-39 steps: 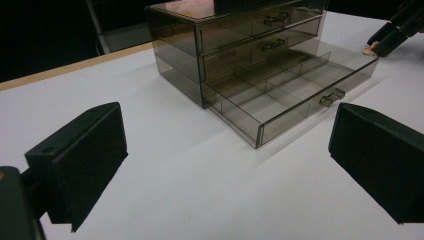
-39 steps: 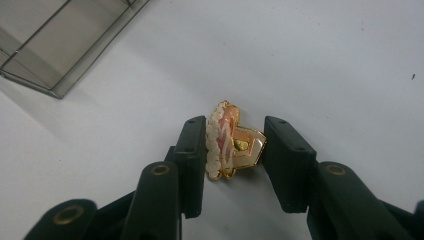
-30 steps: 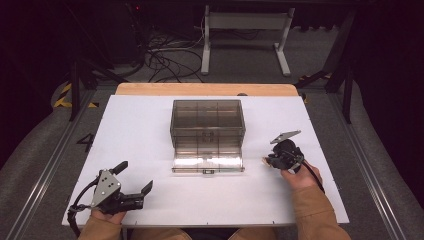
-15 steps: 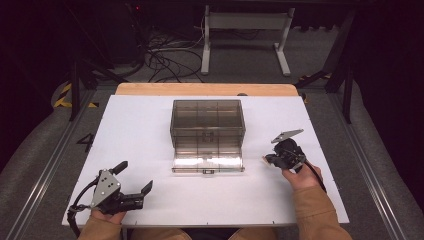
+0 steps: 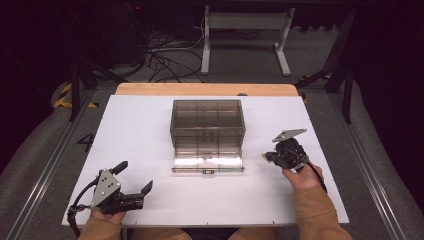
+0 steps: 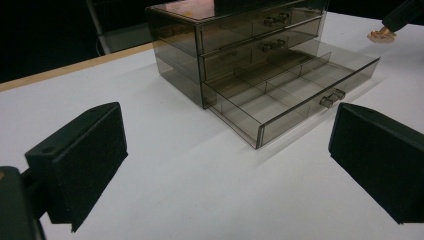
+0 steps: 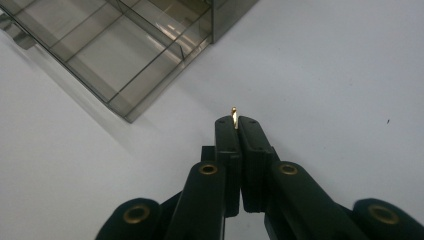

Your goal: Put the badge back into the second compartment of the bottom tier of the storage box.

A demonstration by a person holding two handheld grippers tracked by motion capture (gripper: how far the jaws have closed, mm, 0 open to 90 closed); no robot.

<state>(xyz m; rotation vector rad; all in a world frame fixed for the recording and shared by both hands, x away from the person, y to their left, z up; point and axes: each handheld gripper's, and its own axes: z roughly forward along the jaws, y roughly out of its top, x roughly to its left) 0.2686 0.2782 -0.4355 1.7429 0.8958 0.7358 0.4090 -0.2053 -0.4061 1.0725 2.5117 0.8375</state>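
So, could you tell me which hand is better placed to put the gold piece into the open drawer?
Right. The right gripper is shut on the gold piece beside the open drawer; the left gripper is open, holding nothing.

1. A small gold ring [image 7: 234,117] stands edge-on, pinched between the tips of the right tool [image 7: 235,125], just above the white tabletop [image 7: 325,75].
2. It sits near the front right corner of the smoky transparent drawer box's [image 5: 207,120] pulled-out bottom drawer [image 5: 207,161], apart from it.
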